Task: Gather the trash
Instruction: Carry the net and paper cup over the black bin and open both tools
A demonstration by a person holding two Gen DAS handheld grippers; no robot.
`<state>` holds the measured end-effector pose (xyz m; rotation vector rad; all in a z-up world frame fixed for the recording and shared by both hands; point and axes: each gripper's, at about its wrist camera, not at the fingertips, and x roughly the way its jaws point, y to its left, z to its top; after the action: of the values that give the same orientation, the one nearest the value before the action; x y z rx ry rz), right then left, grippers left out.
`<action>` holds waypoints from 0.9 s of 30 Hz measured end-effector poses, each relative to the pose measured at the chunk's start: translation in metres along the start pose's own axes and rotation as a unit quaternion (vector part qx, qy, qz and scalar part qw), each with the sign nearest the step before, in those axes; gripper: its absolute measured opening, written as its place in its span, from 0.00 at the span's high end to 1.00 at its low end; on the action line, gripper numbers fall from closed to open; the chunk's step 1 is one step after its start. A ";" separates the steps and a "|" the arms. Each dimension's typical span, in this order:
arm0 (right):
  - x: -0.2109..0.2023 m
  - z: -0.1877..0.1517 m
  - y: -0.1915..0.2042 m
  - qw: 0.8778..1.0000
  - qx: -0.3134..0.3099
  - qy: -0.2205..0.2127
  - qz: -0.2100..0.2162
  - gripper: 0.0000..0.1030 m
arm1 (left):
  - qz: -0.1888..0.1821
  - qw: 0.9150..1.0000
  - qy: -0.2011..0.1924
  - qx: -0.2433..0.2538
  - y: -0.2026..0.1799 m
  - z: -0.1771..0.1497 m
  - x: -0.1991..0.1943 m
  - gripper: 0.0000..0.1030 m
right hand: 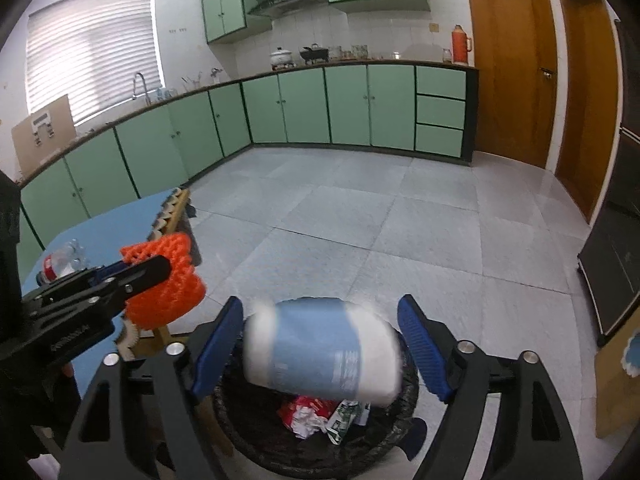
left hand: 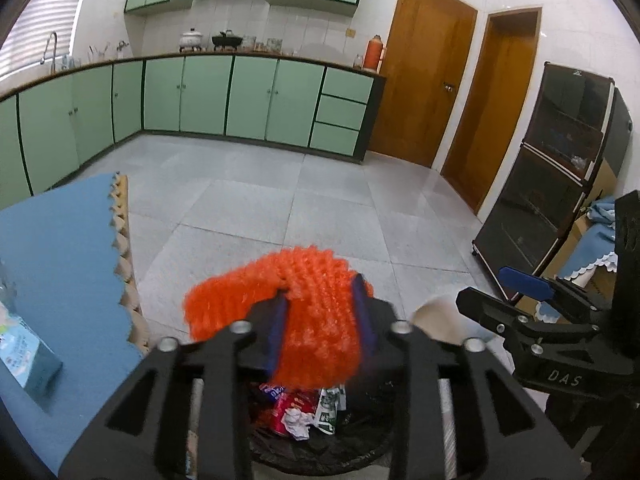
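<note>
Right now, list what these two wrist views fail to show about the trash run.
- Blue-and-white packet: right wrist view, motion-blurred between open fingers; its print is unreadable.
- Trash bin: both views, near rim cut off by gripper frames.
- Orange knitted piece: left wrist view, lower part behind the left gripper.
- Plastic bottle: right wrist view, partly behind the left gripper.
- Right gripper: open.
</note>
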<state>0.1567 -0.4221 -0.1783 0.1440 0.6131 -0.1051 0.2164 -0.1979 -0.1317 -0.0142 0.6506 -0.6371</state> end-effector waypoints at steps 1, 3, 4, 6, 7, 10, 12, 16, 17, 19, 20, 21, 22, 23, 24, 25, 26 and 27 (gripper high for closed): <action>0.001 -0.001 -0.002 1.000 0.003 0.001 -0.003 0.21 | 0.001 1.000 0.000 0.000 0.001 -0.001 -0.001 0.55; 0.001 -0.003 -0.005 1.000 0.008 0.003 -0.008 0.18 | 0.002 1.000 -0.005 0.001 0.001 -0.001 -0.003 0.50; 0.000 -0.004 -0.006 1.000 0.010 0.002 -0.011 0.17 | 0.001 1.000 -0.008 0.000 0.002 -0.001 -0.005 0.45; -0.002 -0.004 -0.006 1.000 0.010 0.000 -0.016 0.16 | 0.001 1.000 -0.014 -0.004 0.001 0.001 -0.009 0.40; -0.002 -0.003 -0.007 1.000 0.010 -0.001 -0.017 0.14 | 0.001 1.000 -0.017 -0.006 0.002 0.003 -0.012 0.38; -0.008 -0.001 -0.005 1.000 0.007 -0.010 -0.026 0.11 | -0.007 0.999 -0.032 -0.020 0.005 0.009 -0.023 0.29; -0.010 0.002 -0.003 0.999 0.004 -0.014 -0.031 0.11 | -0.011 0.999 -0.039 -0.022 0.005 0.013 -0.029 0.28; -0.017 0.004 -0.002 0.999 0.007 -0.023 -0.036 0.11 | -0.033 0.998 -0.043 -0.025 0.003 0.017 -0.033 0.28; -0.018 0.004 -0.003 0.999 0.007 -0.024 -0.037 0.11 | -0.042 0.998 -0.044 -0.026 0.002 0.017 -0.034 0.28; -0.020 0.004 -0.006 0.999 0.010 -0.026 -0.039 0.11 | -0.055 0.997 -0.039 -0.026 0.001 0.017 -0.033 0.28; -0.021 0.003 -0.007 0.999 0.013 -0.026 -0.040 0.11 | -0.058 0.997 -0.033 -0.024 0.000 0.017 -0.030 0.28; -0.021 0.003 -0.010 0.999 0.015 -0.026 -0.040 0.11 | -0.062 0.998 -0.021 -0.023 -0.001 0.016 -0.026 0.28; -0.021 0.003 -0.013 0.999 0.017 -0.026 -0.041 0.11 | -0.066 0.997 -0.011 -0.024 -0.002 0.014 -0.023 0.28; -0.020 0.004 -0.014 0.999 0.019 -0.026 -0.041 0.11 | -0.066 0.997 -0.002 -0.024 -0.002 0.012 -0.020 0.28; -0.020 0.003 -0.016 0.999 0.020 -0.026 -0.042 0.11 | -0.063 0.998 0.017 -0.025 -0.001 0.010 -0.012 0.28; -0.019 0.002 -0.018 0.999 0.021 -0.025 -0.042 0.11 | -0.064 0.997 0.030 -0.027 0.000 0.007 -0.006 0.28; -0.018 0.002 -0.020 0.999 0.023 -0.024 -0.043 0.11 | -0.064 0.996 0.046 -0.030 0.002 0.005 0.000 0.28; -0.017 0.001 -0.021 0.999 0.025 -0.023 -0.043 0.11 | -0.062 0.995 0.064 -0.034 0.003 0.003 0.006 0.28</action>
<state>0.1407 -0.4424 -0.1700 0.1636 0.5710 -0.2064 0.2237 -0.1990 -0.1338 -0.0783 0.7995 -0.7405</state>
